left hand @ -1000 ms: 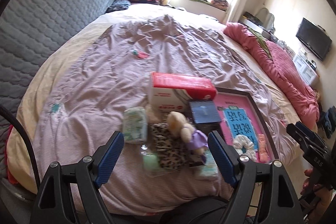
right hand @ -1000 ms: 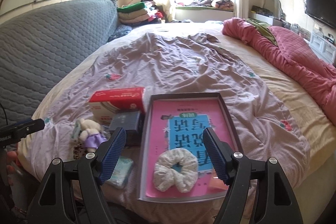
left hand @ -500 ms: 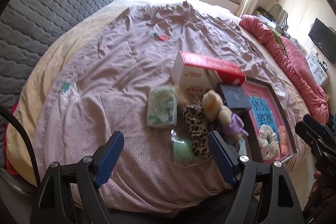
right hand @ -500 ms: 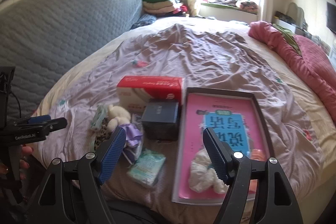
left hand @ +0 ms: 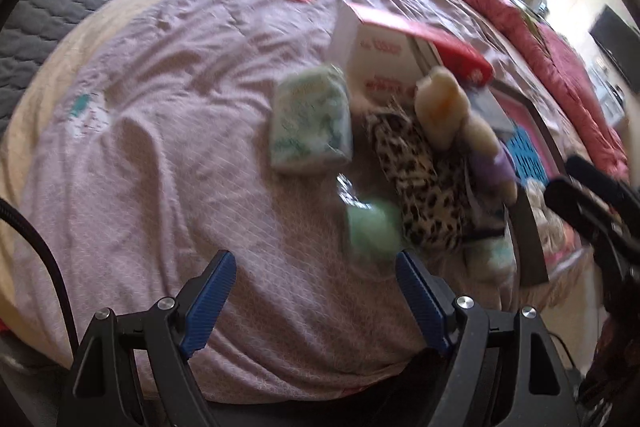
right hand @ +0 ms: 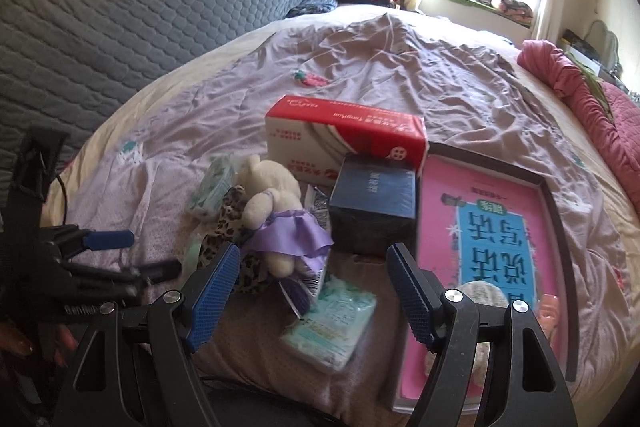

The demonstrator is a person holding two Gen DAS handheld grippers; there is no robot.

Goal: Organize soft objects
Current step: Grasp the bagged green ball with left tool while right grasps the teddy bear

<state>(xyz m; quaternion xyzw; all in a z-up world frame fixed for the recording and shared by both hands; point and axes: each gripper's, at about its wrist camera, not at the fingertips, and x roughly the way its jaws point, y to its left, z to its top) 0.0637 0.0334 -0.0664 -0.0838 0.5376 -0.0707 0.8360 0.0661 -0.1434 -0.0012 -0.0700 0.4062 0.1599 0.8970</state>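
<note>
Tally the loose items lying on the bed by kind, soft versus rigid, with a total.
Tissue packs: 2 (one, another)
Plush toy: 1
Leopard-print cloth: 1
Green soft item in clear wrap: 1
White scrunchie: 1
Red and white box: 1
Dark blue box: 1
Tray with pink book: 1
Total: 9

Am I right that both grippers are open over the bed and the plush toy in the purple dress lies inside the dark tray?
Not quite. In the right wrist view, the plush toy lies on the bedspread, left of the tray. Both grippers, left and right, are open.
</note>
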